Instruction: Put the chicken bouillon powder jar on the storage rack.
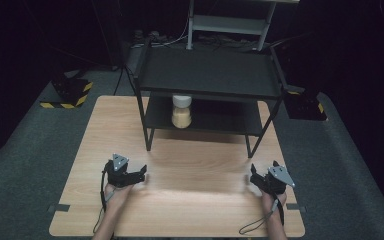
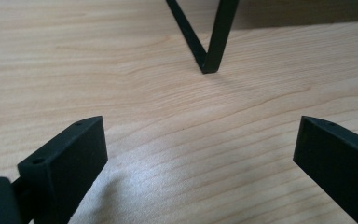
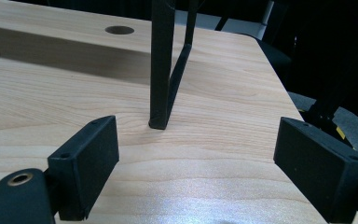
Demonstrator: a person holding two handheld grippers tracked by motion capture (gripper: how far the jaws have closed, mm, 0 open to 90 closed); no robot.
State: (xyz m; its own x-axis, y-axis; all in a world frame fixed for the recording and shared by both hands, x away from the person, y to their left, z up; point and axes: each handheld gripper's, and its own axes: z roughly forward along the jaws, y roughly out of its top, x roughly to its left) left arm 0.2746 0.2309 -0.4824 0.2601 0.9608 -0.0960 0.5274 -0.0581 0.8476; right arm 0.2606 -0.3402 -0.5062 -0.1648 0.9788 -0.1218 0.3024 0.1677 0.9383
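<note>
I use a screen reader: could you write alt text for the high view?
A person's two hands rest open grippers, left gripper and right gripper, on a wooden table, facing a black two-tier shelf whose lower tier holds a jar.

No readable text, label, brand, number or sign appears anywhere.

The high view looks forward and down from above the person's side, taking in the whole pale wooden table (image 1: 190, 200) and the black two-tier metal shelf rack (image 1: 207, 75) at its far half. The left gripper view sits low and close to the tabletop, facing one black rack leg (image 2: 209, 60). The right gripper view, equally low, faces another leg (image 3: 161, 93) and the table's far edge. All three share wood and rack.
</note>
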